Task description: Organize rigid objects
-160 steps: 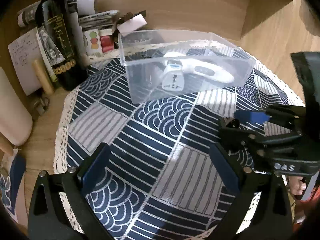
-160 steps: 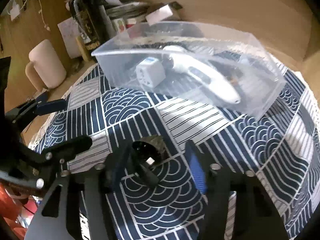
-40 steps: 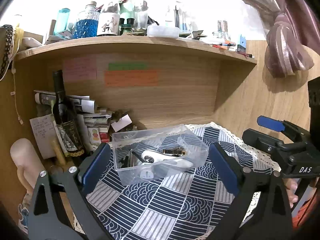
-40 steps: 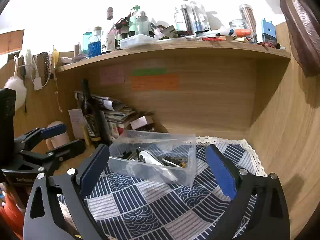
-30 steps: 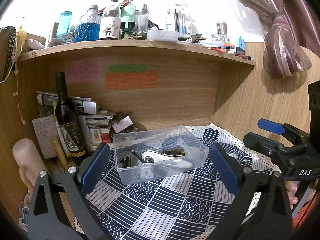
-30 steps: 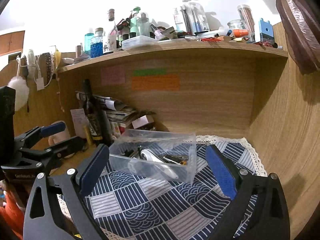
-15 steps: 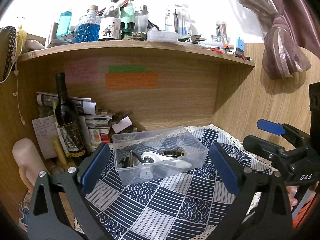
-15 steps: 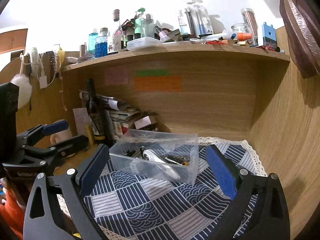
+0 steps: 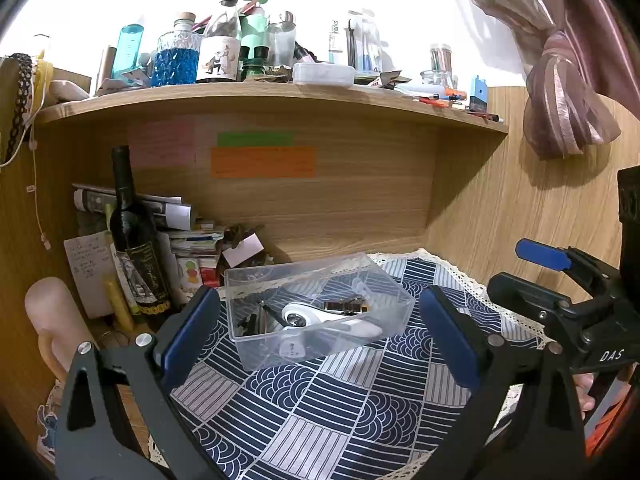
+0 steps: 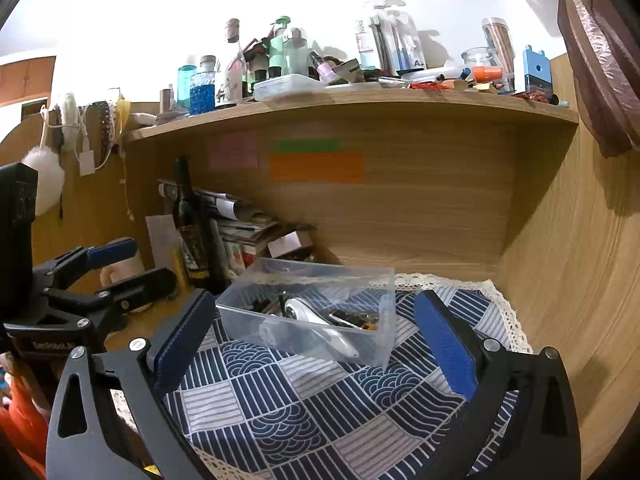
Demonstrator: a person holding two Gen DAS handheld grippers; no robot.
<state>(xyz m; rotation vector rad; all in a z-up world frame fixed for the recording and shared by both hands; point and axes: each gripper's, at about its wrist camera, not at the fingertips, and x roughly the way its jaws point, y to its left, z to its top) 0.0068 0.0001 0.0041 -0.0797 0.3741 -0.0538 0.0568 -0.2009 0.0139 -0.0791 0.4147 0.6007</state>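
the clear bin [image 9: 320,312] sits on the patterned cloth [image 9: 340,400], a white gadget [image 9: 316,316] and small bits inside. short of the bin, the left gripper [image 9: 320,336] and right gripper [image 10: 312,344] both hang spread wide, holding nothing.

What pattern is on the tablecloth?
Navy and white patchwork of waves and stripes on the tablecloth, clearest in the left wrist view.

My left wrist camera looks forward from above the near edge of the worktop, toward the wooden back wall. My right wrist camera faces the same way from further right. Both stand back from, and share, the clear plastic box [image 9: 320,308] [image 10: 308,312] on the navy patterned cloth [image 9: 340,400] [image 10: 300,408].
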